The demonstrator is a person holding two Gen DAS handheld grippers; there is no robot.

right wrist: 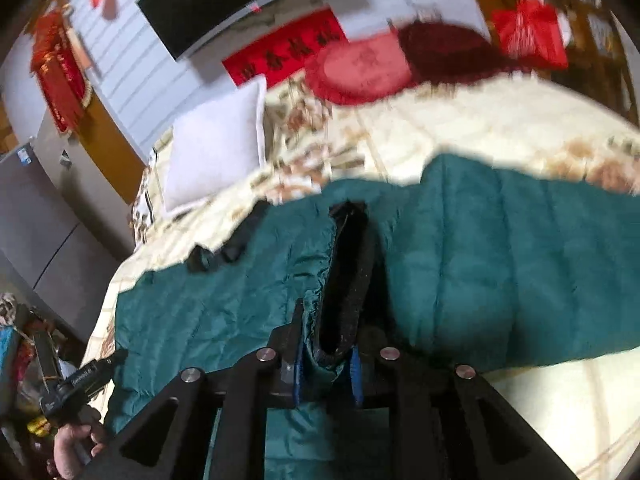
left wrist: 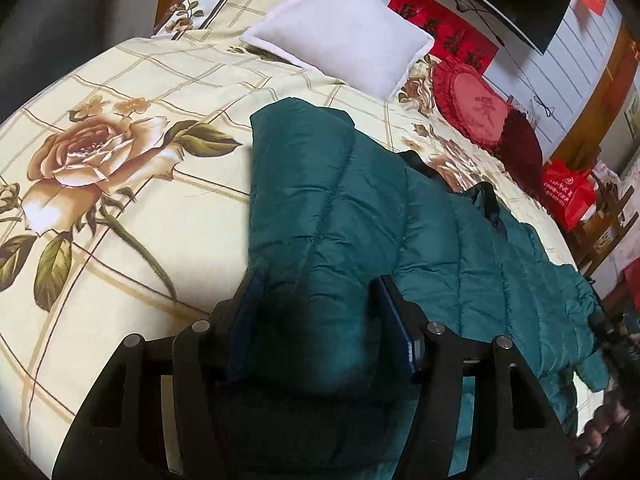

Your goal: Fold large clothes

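A teal quilted down jacket (left wrist: 340, 208) lies across the floral bed cover (left wrist: 120, 128). In the left wrist view a thick fold of it, likely a sleeve, sits between my left gripper's (left wrist: 316, 300) blue-padded fingers (left wrist: 394, 312), which stand wide apart around it. In the right wrist view the jacket (right wrist: 500, 260) spreads over the bed, blurred. My right gripper (right wrist: 326, 364) is shut on a teal edge with a black knit cuff (right wrist: 352, 272). The left gripper's handle and the hand holding it (right wrist: 76, 392) show at the lower left.
A white pillow (left wrist: 340, 36) lies at the head of the bed. A red heart cushion (left wrist: 472, 104) and a dark red cushion (left wrist: 520, 140) lie beside it. A red bag (left wrist: 568, 192) sits past the bed's right edge. A grey cabinet (right wrist: 44, 220) stands at the bedside.
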